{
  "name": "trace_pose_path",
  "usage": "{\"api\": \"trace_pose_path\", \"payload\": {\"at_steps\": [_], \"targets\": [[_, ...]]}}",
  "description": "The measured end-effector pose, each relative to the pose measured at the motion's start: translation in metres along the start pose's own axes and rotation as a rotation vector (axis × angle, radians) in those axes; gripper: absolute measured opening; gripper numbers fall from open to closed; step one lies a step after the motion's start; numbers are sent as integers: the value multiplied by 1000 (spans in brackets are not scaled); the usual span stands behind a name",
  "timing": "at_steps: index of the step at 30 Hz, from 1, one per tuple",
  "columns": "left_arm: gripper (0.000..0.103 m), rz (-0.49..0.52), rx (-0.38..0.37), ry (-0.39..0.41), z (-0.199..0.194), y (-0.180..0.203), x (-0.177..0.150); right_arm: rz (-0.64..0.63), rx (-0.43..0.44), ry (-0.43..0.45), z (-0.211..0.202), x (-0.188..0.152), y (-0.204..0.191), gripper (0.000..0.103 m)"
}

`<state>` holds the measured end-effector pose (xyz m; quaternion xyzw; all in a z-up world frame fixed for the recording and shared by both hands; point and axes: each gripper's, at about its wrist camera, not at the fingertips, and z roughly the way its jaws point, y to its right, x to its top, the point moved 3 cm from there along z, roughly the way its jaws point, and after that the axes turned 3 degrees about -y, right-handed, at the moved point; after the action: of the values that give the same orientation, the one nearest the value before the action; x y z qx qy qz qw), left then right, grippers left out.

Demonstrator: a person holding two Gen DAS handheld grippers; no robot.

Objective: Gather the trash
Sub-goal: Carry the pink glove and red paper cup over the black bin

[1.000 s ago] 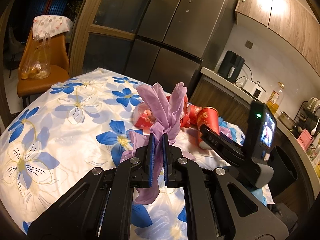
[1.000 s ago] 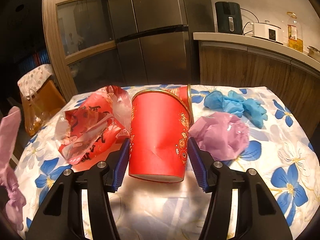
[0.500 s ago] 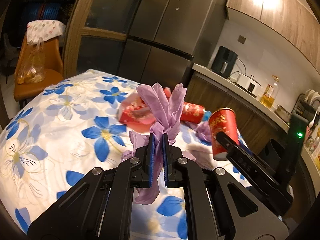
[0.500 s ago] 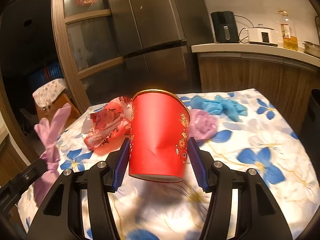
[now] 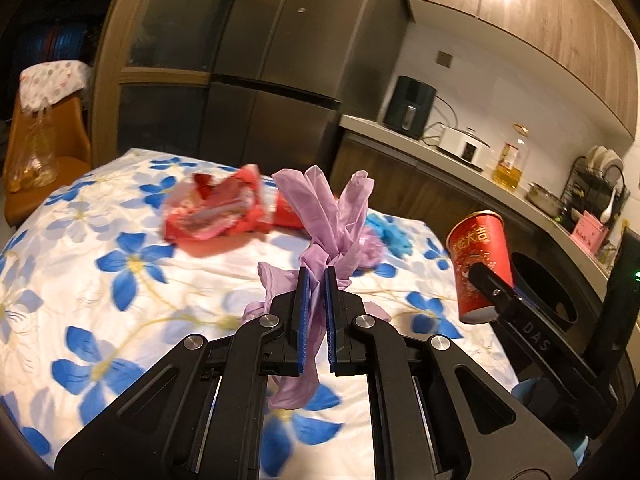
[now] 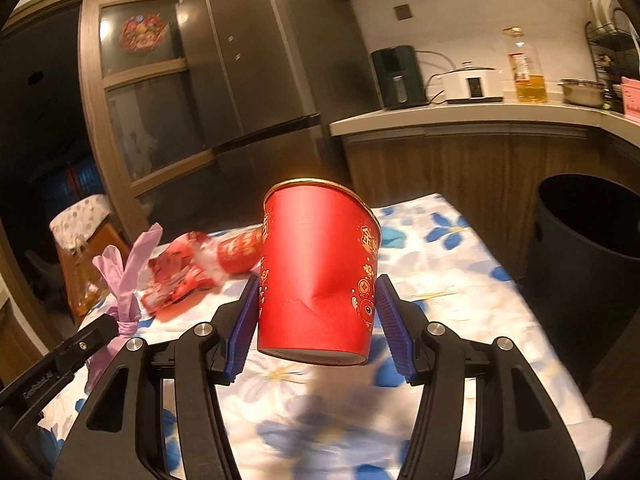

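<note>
My left tool (image 5: 316,312) pinches a purple glove (image 5: 332,216) above the tabletop (image 5: 80,272), lifted clear to carry. My right tool (image 6: 316,316) squeezes a dented red cup (image 6: 318,276) upright, near the black bin (image 6: 588,232) at right, where I judge both belong.

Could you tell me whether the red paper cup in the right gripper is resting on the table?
No, the red paper cup hangs clamped in the right gripper, its base clear of the floral tablecloth.
</note>
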<state>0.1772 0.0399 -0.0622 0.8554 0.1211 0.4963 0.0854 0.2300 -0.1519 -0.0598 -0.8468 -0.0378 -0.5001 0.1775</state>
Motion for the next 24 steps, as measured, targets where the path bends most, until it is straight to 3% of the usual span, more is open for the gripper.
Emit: {"api": "trace_pose_path", "payload": {"at_steps": [7, 24], "targets": [[7, 61, -52, -10, 18, 47, -4, 41, -63, 44, -20, 8, 40, 56], [7, 219, -259, -1, 67, 192, 1, 133, -256, 149, -61, 34, 148, 56]]}}
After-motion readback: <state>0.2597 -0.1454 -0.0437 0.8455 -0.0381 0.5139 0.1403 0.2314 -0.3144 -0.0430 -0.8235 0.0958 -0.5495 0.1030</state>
